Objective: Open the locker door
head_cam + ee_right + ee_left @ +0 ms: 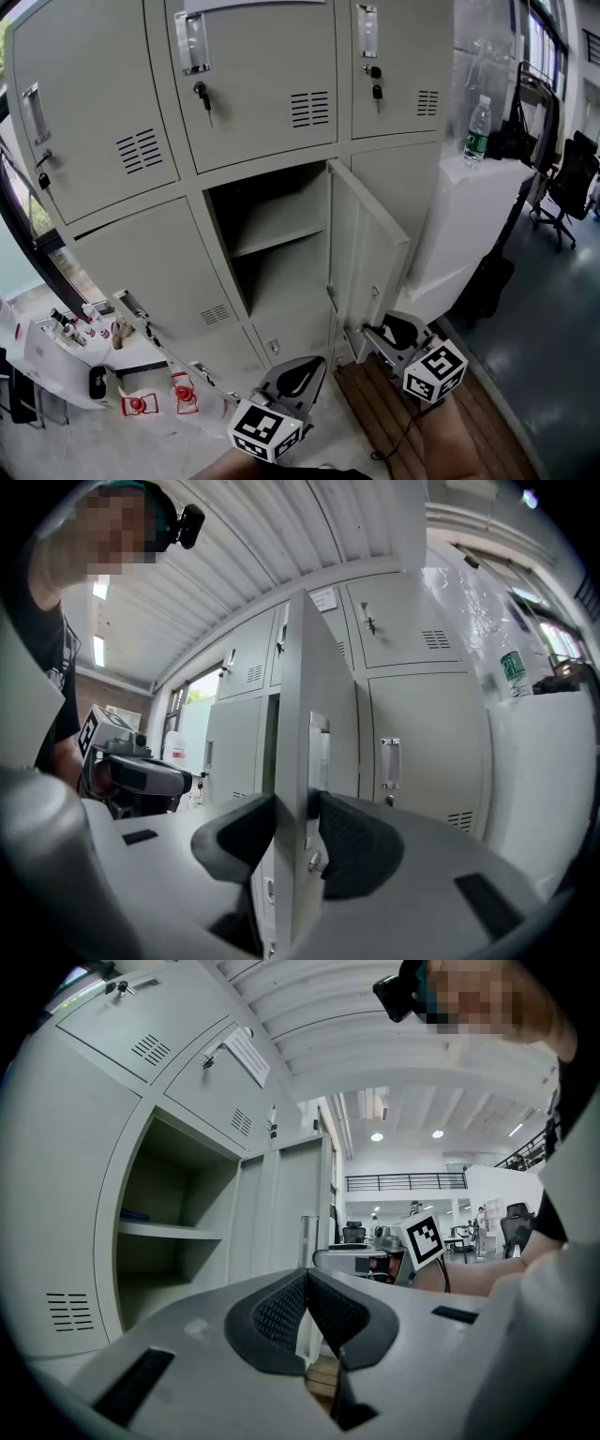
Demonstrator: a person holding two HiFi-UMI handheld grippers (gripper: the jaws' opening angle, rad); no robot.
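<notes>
The grey locker door (pixel 370 248) stands swung well out from its compartment (pixel 272 244), which has one shelf inside. My right gripper (pixel 372 330) is at the door's lower free edge. In the right gripper view the door (pixel 309 714) runs edge-on between the jaws. The right gripper (pixel 298 803) is shut on the door, one pad on each face, just below the handle plate (pixel 319 752). My left gripper (pixel 309 367) hangs lower and to the left, apart from the door. The left gripper (pixel 307 1279) is shut with nothing between its pads, and the open compartment (pixel 169 1222) lies to its left.
Closed lockers surround the open one, with keys (pixel 202 94) hanging in the upper locks. A water bottle (pixel 477 129) stands on a white counter (pixel 487 197) right of the lockers. An office chair (pixel 572 187) is further right. Small items lie on a white surface (pixel 56 352) at the lower left.
</notes>
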